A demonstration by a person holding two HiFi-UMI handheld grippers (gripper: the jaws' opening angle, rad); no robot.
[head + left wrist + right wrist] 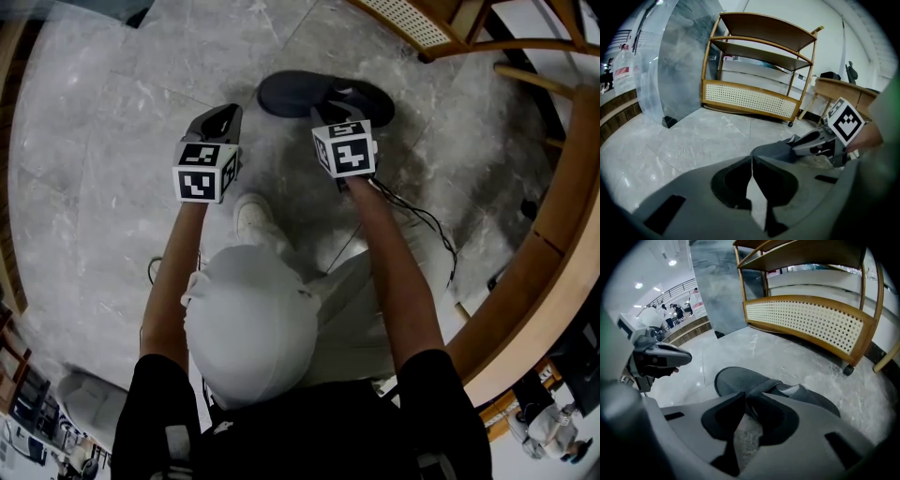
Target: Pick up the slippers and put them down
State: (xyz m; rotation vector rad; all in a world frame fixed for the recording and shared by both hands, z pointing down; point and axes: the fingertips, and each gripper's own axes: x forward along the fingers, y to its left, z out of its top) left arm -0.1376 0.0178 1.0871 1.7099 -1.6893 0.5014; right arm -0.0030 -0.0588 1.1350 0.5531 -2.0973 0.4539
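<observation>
**Head view.** A dark grey slipper (309, 94) lies flat on the grey marble floor (94, 131), at twelve o'clock from the person's head, with its rounded end toward nine o'clock. The right gripper (330, 112) points steeply down over the slipper's open end. Its marker cube (345, 148) sits at six o'clock of the slipper. The left gripper (217, 117) is at eight o'clock of the slipper, near it but apart from it, with its own marker cube (204, 171) behind. A white shoe (251, 214) stands on the floor between the two forearms. A thin black cable (422, 220) trails at four o'clock of the right gripper.

**Left gripper view.** The two jaws meet at their tips with nothing between them, so this claw is closed and empty. Only bare floor shows below the tips. The slipper and the right gripper appear at two o'clock. A wooden shelf trolley (750, 98) with a perforated lower panel stands at twelve o'clock.

**Right gripper view.** The jaws stand slightly apart, so this claw is open. The edge of the slipper's upper lies right at the gap, and the pads do not clamp it. The sole rests on the floor. The toe extends toward eleven o'clock and the trolley fills one o'clock.
</observation>
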